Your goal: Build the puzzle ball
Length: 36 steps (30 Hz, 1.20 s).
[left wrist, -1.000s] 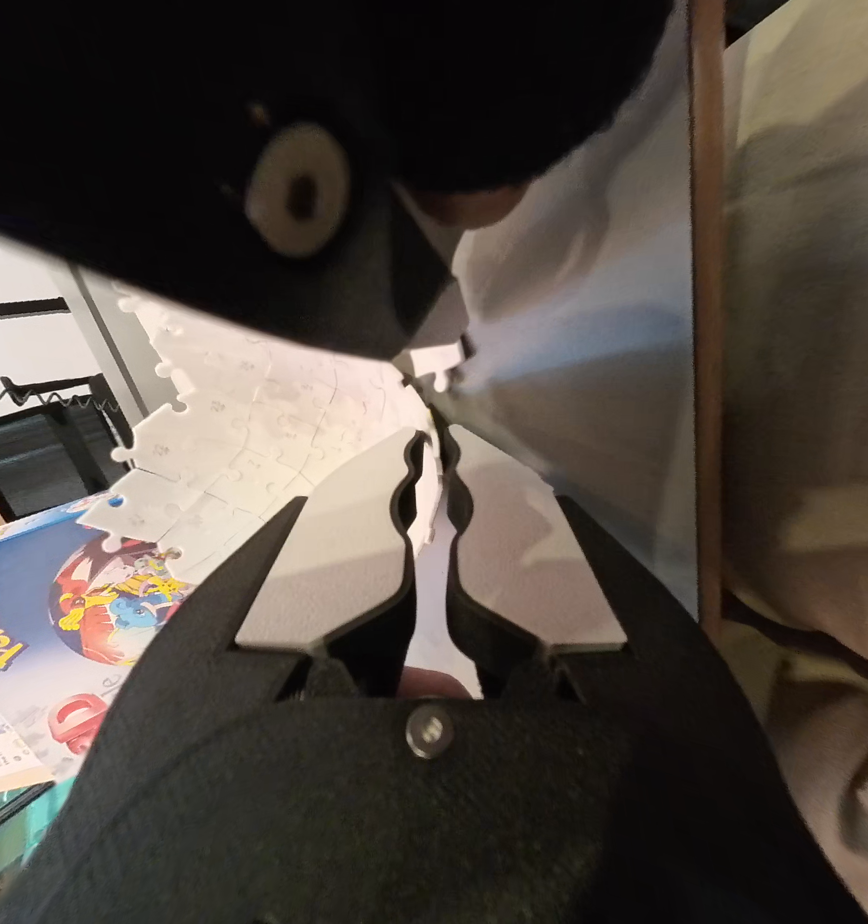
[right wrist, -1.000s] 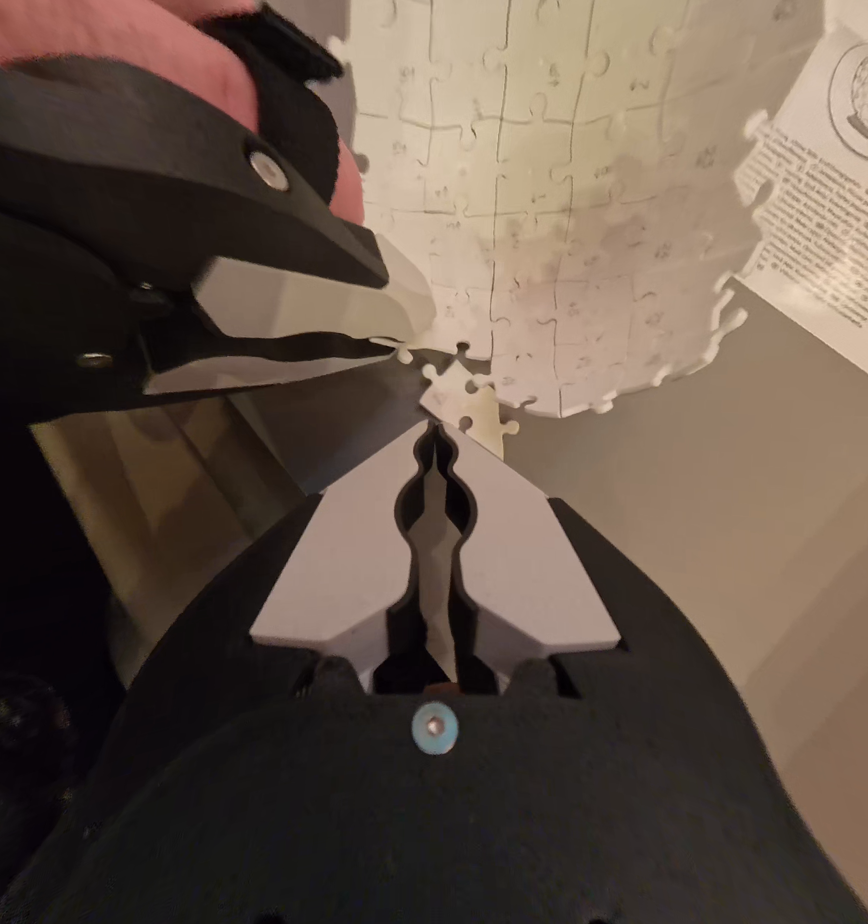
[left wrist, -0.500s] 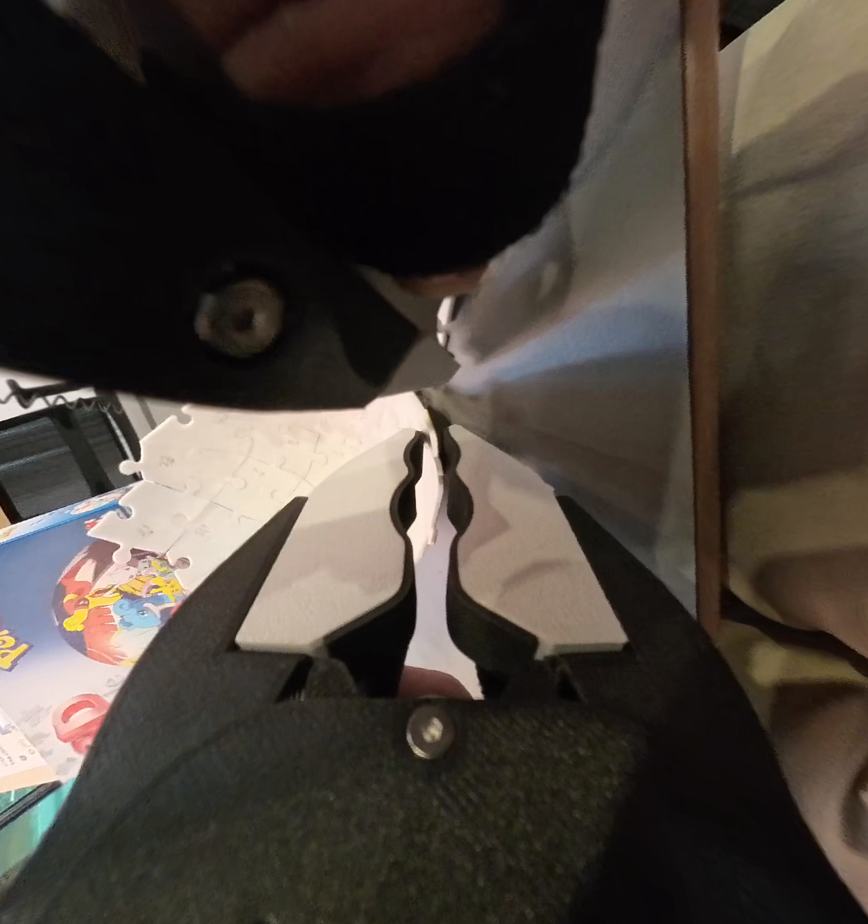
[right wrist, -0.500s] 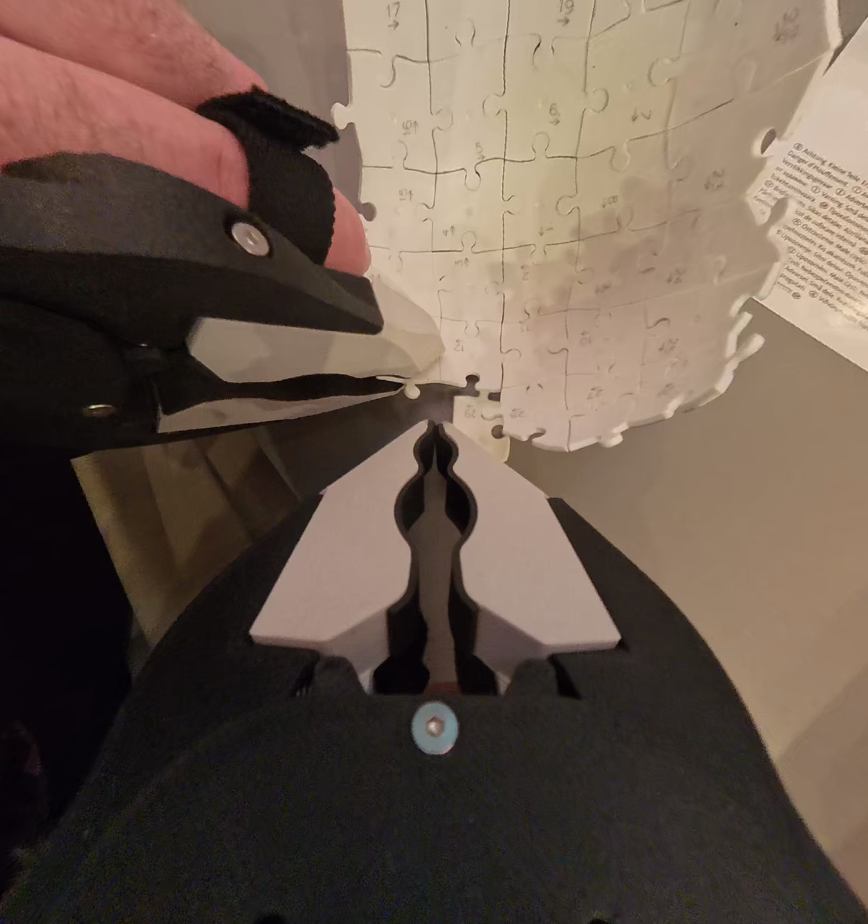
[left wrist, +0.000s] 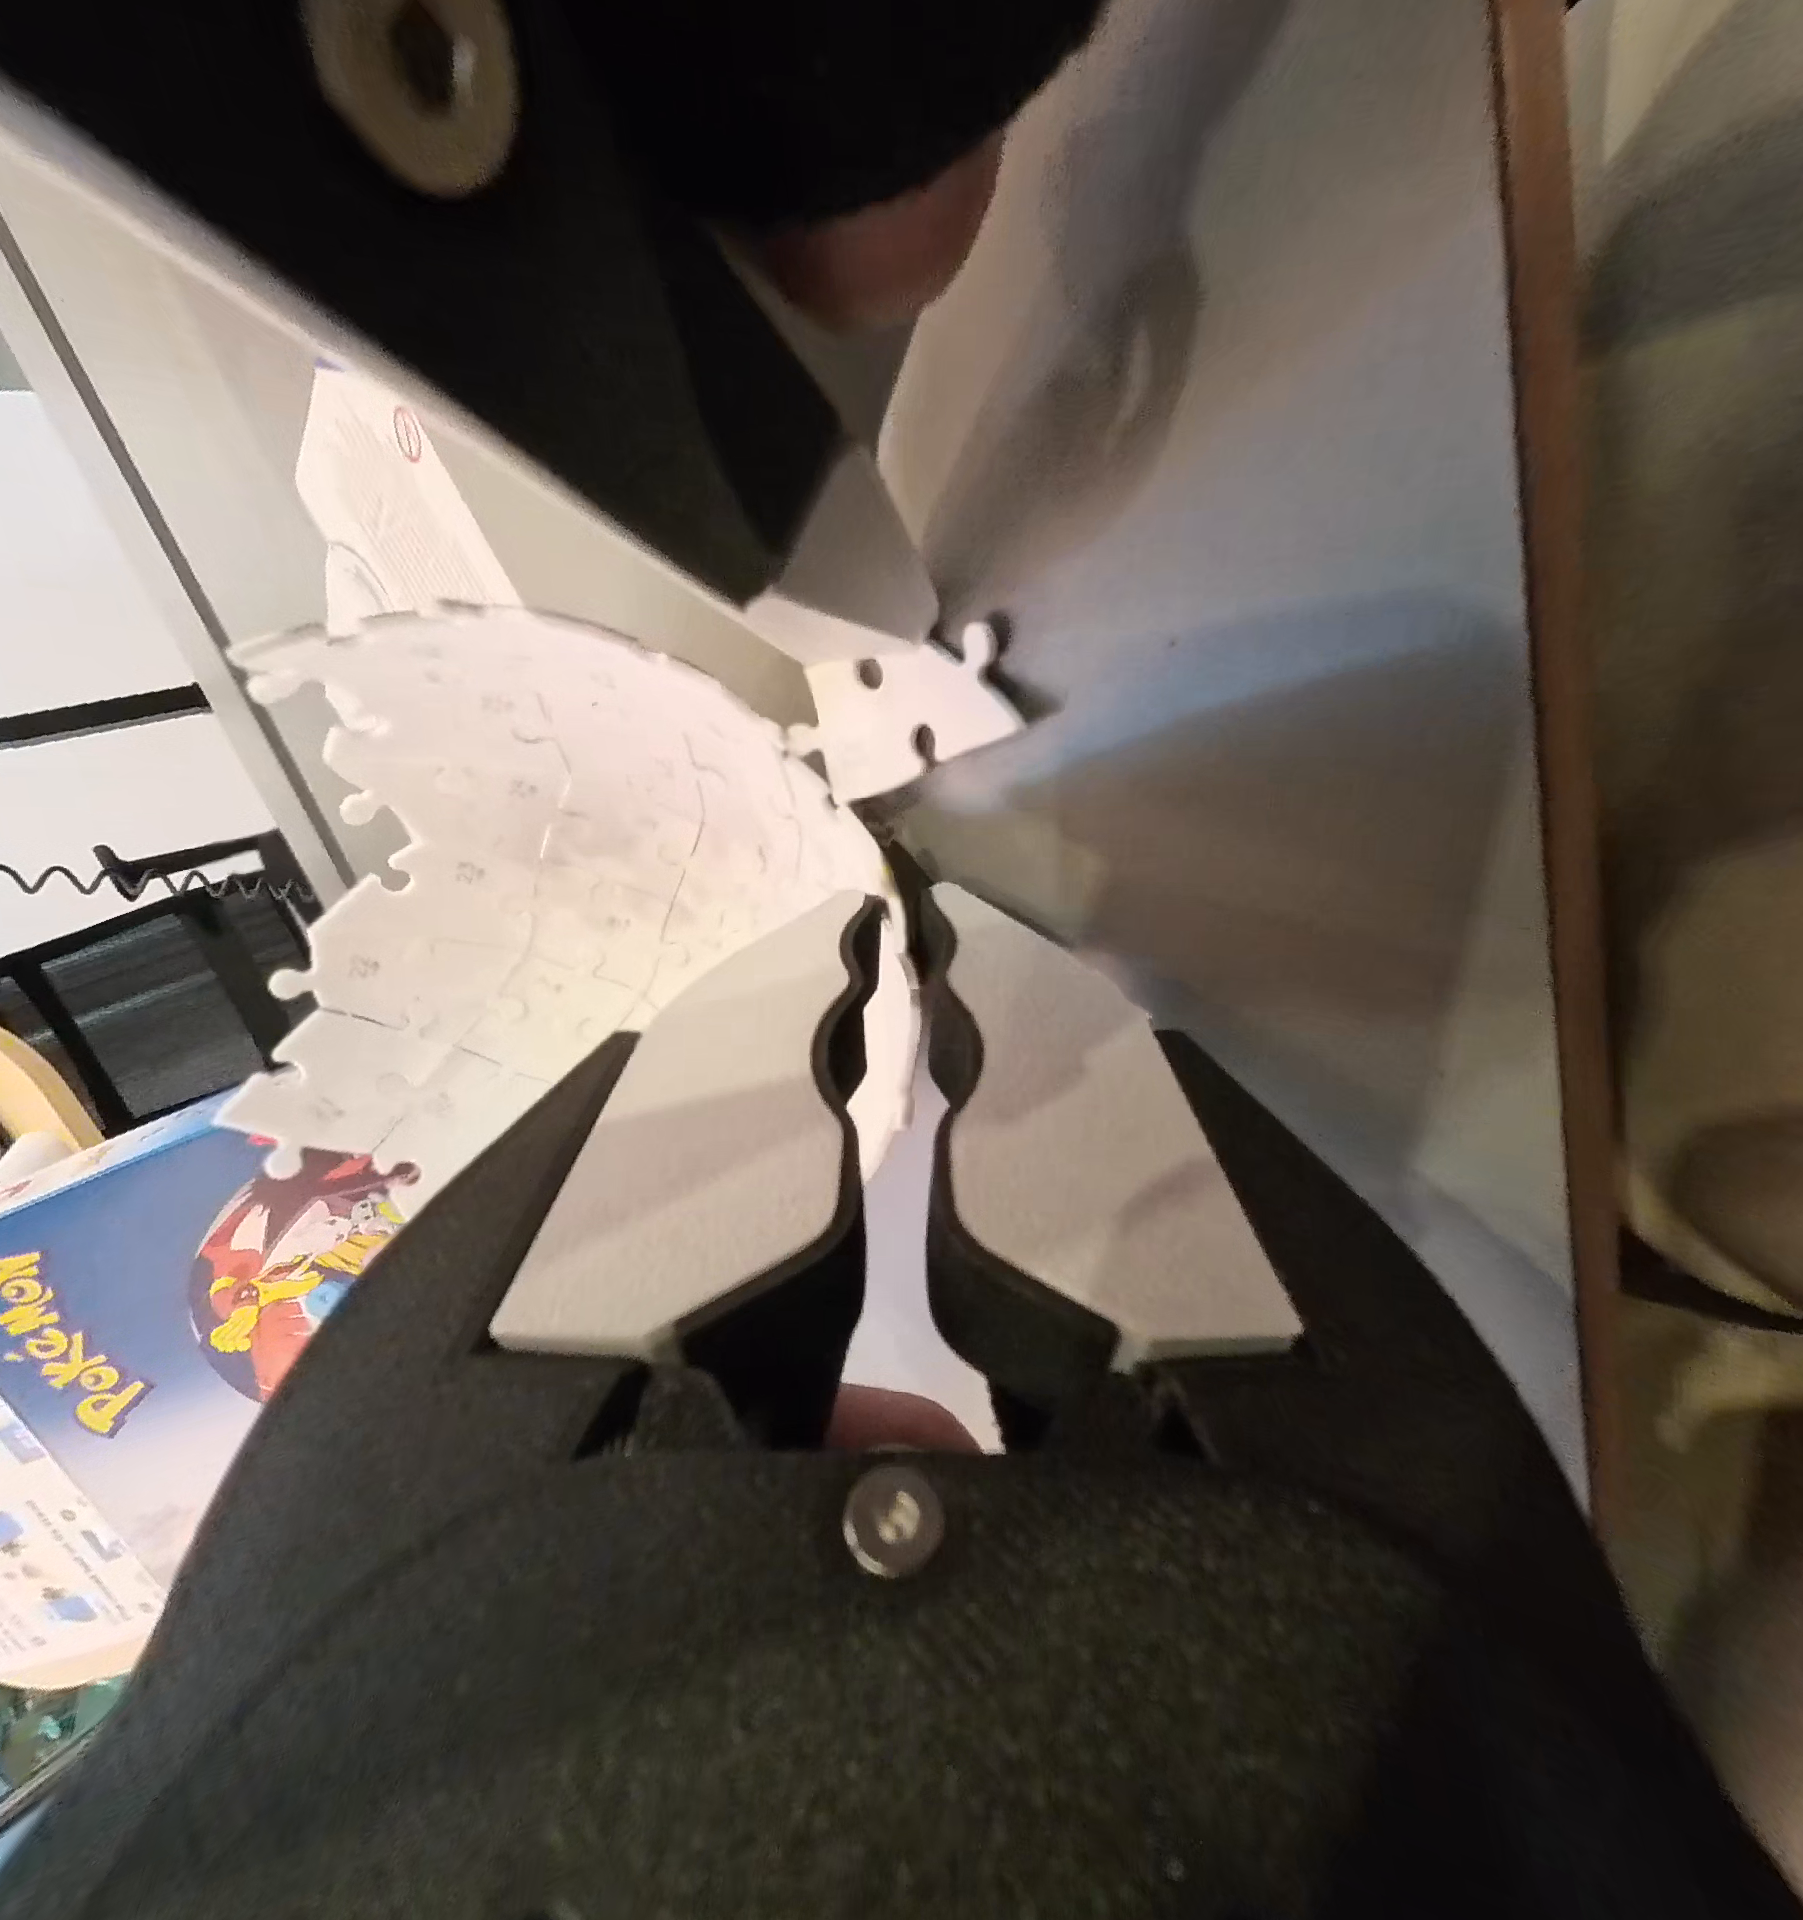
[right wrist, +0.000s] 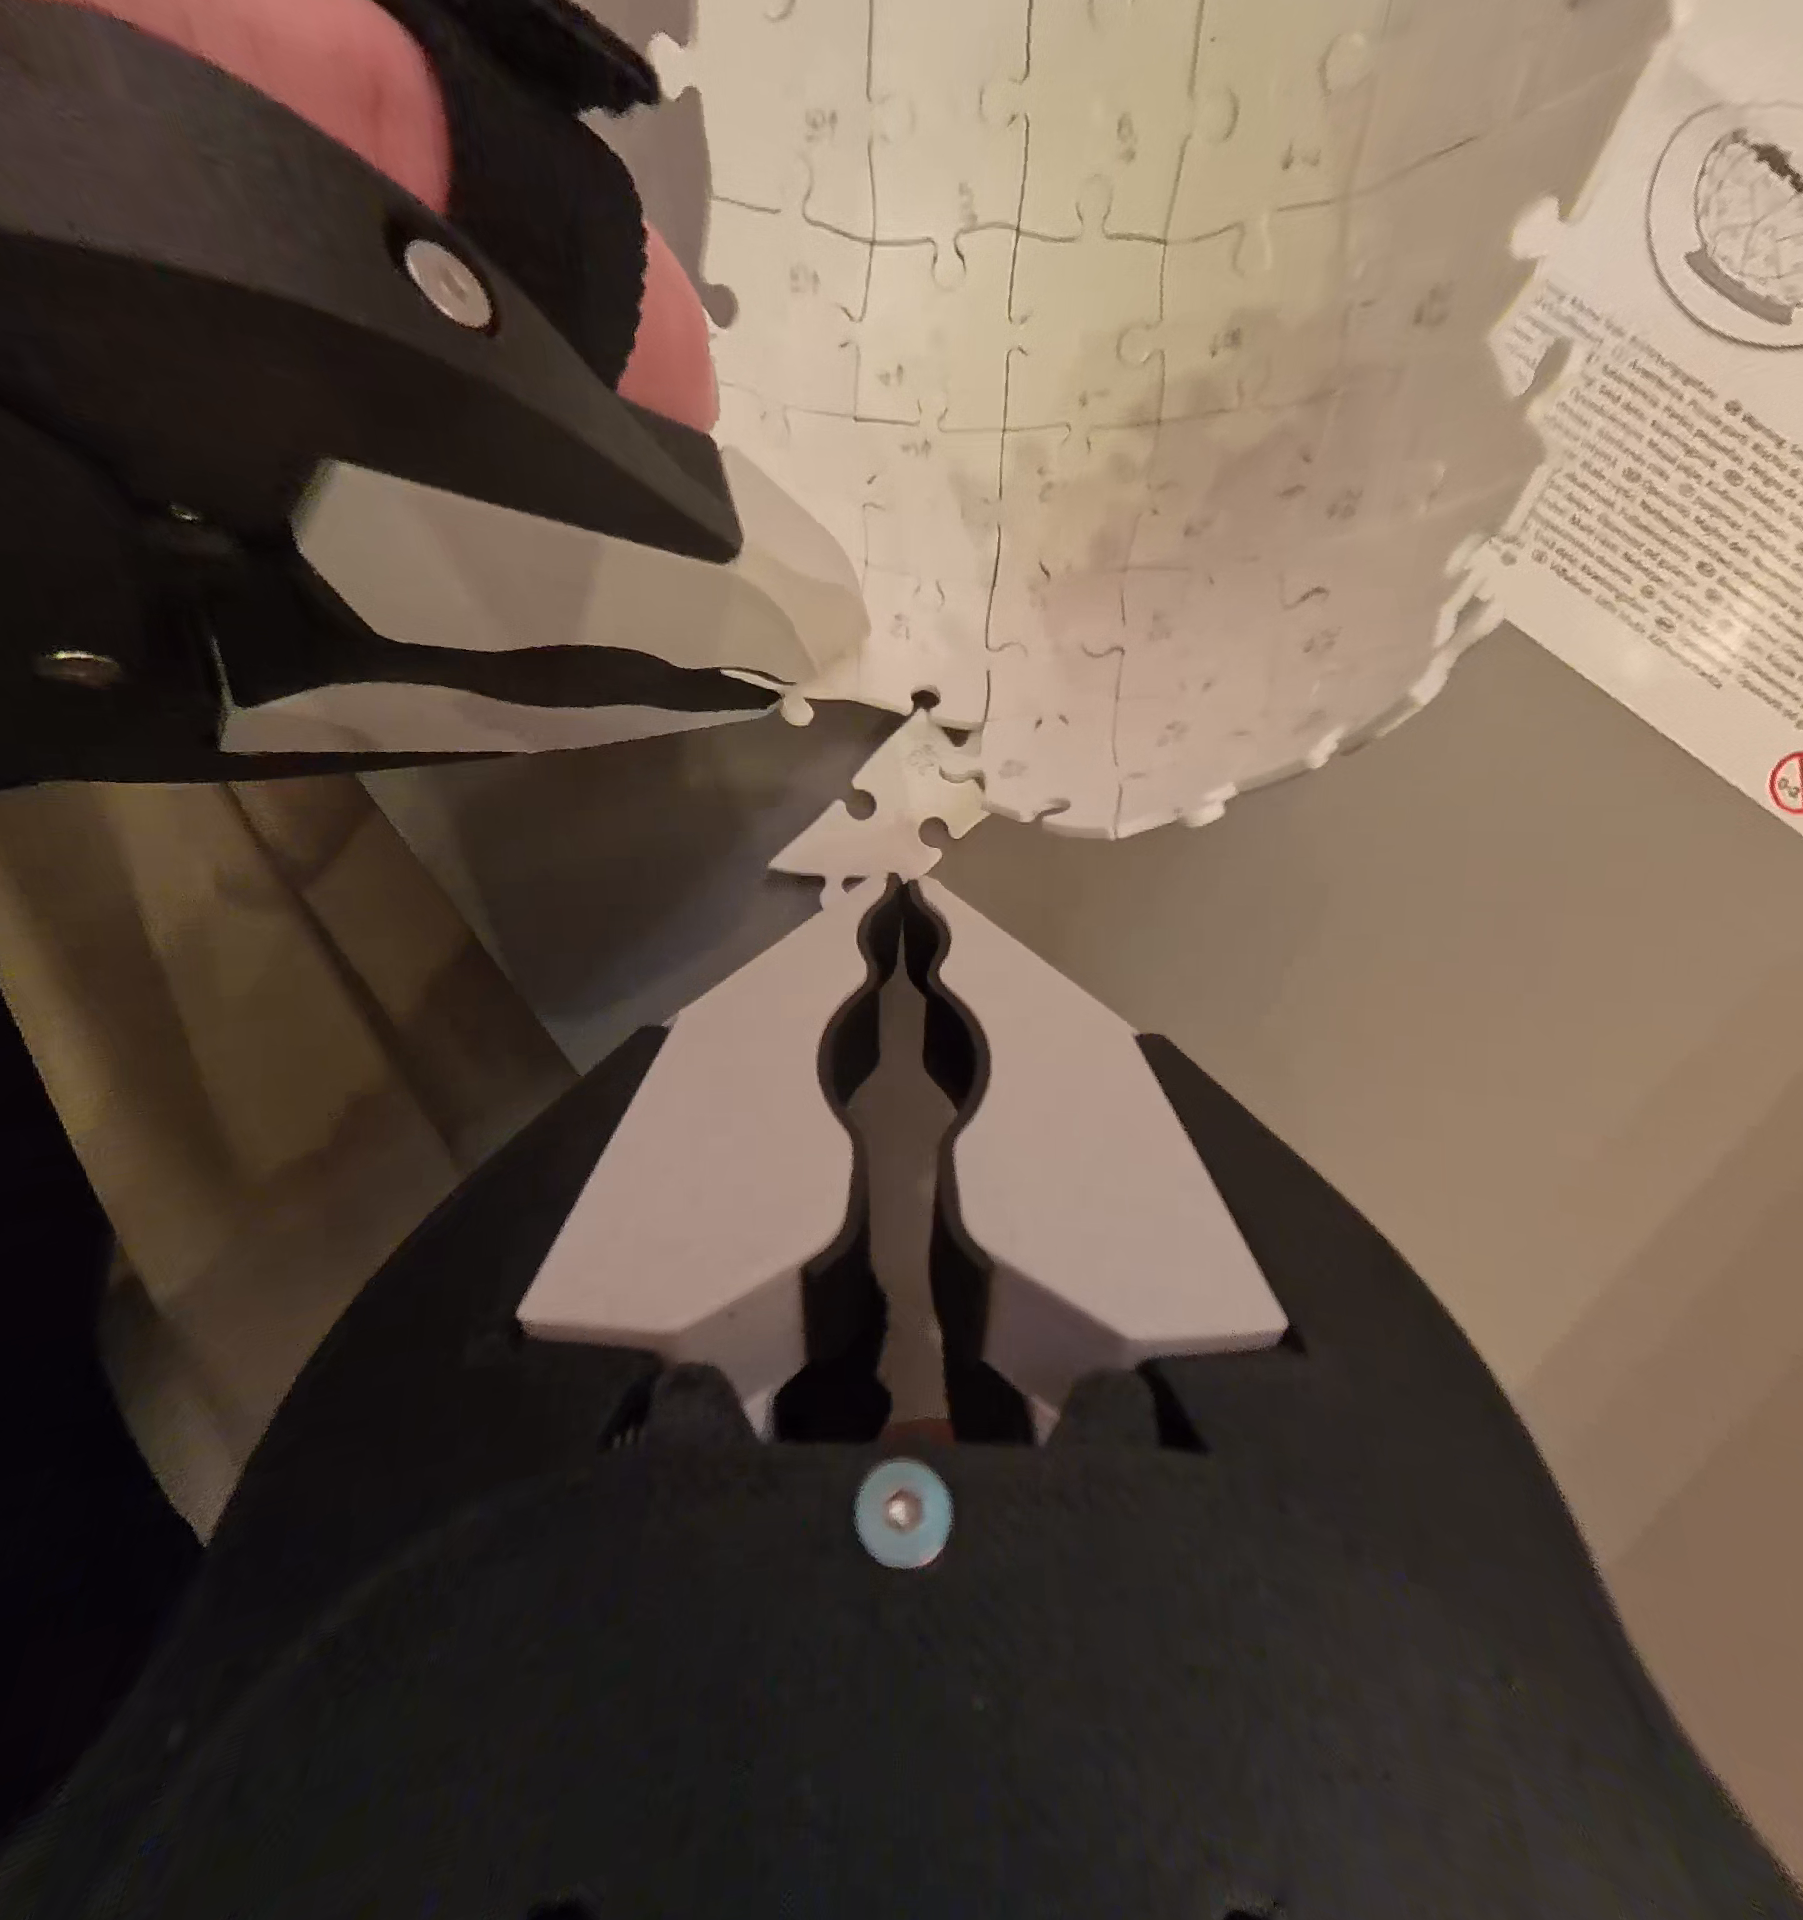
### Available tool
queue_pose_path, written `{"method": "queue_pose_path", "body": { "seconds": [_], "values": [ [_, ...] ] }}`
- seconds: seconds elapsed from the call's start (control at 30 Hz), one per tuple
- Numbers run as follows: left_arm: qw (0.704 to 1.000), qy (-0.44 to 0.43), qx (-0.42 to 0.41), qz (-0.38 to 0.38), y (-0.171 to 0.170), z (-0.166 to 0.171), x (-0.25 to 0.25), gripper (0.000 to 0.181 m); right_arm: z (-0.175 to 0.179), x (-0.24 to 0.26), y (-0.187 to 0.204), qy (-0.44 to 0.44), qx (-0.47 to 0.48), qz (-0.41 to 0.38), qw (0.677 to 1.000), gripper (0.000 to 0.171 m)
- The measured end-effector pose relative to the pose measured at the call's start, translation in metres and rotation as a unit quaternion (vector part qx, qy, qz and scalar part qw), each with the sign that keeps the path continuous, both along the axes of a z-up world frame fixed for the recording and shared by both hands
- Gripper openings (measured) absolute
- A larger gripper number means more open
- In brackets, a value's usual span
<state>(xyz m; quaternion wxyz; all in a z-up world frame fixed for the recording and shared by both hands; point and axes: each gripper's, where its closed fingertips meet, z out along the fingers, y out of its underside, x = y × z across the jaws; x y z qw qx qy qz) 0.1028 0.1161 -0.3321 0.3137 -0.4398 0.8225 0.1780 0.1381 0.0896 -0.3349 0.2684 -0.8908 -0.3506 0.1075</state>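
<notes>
The half-built puzzle ball (right wrist: 1136, 416) is a curved white shell of joined pieces; it also shows in the left wrist view (left wrist: 564, 831). My left gripper (left wrist: 902, 883) is shut on the shell's lower rim, and it enters the right wrist view from the left (right wrist: 783, 701). My right gripper (right wrist: 902, 883) is shut on a loose white puzzle piece (right wrist: 876, 821) whose far corner touches the shell's rim, right beside the left gripper's tips. In the left wrist view the right gripper (left wrist: 928, 717) comes down from above with the piece (left wrist: 876, 717).
A printed instruction sheet (right wrist: 1655, 468) lies on the grey table (right wrist: 1396, 1091) right of the shell. A blue puzzle box (left wrist: 97, 1351) lies at the lower left of the left wrist view, with a black chair (left wrist: 149, 987) behind it. A brown wooden edge (left wrist: 1551, 727) runs down the right. My right fingertips sit around 5 cm from my left ones.
Half a second ago the piece was almost hidden against the shell's rim. Now it shows clearly again at my right gripper's tips. Both views have shifted slightly.
</notes>
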Motion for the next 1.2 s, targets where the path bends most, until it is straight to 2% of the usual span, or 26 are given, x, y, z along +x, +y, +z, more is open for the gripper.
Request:
{"method": "queue_pose_path", "body": {
  "seconds": [0.47, 0.63, 0.97, 1.2],
  "values": [
    [1.0, 0.005, 0.007, -0.016, 0.008, 0.0, 0.002, 0.006, 0.003, 0.003, 0.003, -0.025, 0.017, 0.043, 0.999, 0.0],
    [1.0, 0.005, 0.006, -0.018, 0.009, 0.0, 0.002, 0.006, 0.014, -0.021, 0.0, 0.026, 0.038, 0.076, 0.996, 0.0],
    [1.0, 0.007, 0.009, -0.021, 0.01, 0.0, 0.002, 0.006, 0.002, -0.013, -0.003, 0.012, 0.012, 0.094, 0.995, 0.0],
    [1.0, 0.009, 0.015, -0.026, 0.011, 0.0, 0.003, 0.006, 0.002, -0.004, -0.014, 0.001, -0.01, 0.153, 0.988, 0.0]
  ]
}}
